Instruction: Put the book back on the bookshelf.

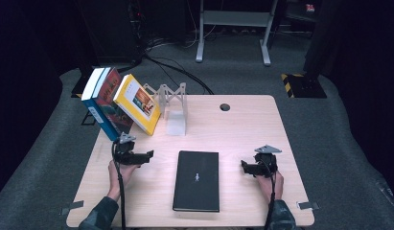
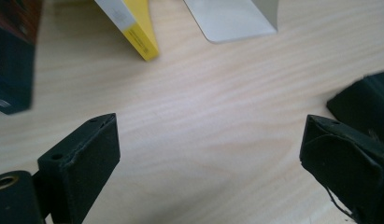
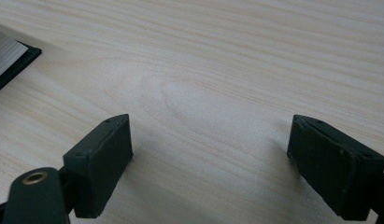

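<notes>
1. Nearest my side of the wooden table (image 1: pixel 242 124), the black book (image 1: pixel 196 180) lies flat and closed, between my two grippers and touching neither.
2. My left gripper (image 1: pixel 147 156) sits to the book's left, pointing toward it, jaws spread wide with only bare tabletop between them. In the left gripper view a black corner of the book (image 2: pixel 367 100) shows just past one jaw.
3. My right gripper (image 1: pixel 244 166) is just beside the book's right edge, released too, nothing in its jaws. In the right gripper view the book's corner, with its page edges, shows at the far left.
4. Farther back, a pale metal bookend (image 1: pixel 174 111) stands upright.
5. Left of it, the yellow book (image 1: pixel 137 104), a red book (image 1: pixel 111 99) and a blue book (image 1: pixel 96 108) lean together, tilted toward the bookend.
</notes>
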The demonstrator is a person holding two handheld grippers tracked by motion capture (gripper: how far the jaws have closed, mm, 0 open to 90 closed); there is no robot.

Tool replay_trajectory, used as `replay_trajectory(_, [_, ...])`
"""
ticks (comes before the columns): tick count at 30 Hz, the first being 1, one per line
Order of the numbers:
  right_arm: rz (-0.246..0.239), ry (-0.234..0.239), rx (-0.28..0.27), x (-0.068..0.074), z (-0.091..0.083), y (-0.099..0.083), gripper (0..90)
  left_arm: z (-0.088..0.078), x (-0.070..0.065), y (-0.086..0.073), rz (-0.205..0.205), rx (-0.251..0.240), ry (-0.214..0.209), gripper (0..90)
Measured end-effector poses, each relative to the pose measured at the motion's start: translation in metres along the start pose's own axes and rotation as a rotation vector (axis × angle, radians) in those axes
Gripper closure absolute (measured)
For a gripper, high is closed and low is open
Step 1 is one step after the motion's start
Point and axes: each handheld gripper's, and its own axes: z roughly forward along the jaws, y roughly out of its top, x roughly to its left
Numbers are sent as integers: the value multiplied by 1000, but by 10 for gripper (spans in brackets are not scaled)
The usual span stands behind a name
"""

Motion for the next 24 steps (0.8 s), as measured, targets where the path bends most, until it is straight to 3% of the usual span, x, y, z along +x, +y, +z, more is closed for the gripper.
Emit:
replay_trajectory(8, [-1, 5, 1, 2, -1, 0, 131, 5, -18, -23, 87, 59, -42, 0])
replay_trajectory(10, [-3, 5, 3, 3, -1, -1, 123, 5, -22, -27, 105, 65, -69, 0])
replay_trajectory(15, [-9, 22, 48, 8, -2, 0, 0, 3, -36, -37, 140, 75, -117, 0])
replay_trajectory(18, [55, 123, 45, 13, -6, 1, 0, 2, -45, -41, 166, 80, -148, 0])
replay_trajectory(20, [68, 184, 58, 24, -11, 6, 0, 3, -50, -42, 170, 85, -165, 0])
replay_trajectory(24, [9, 267, 34, 61, -24, 22, 5, 6, -62, -44, 201, 100, -199, 0])
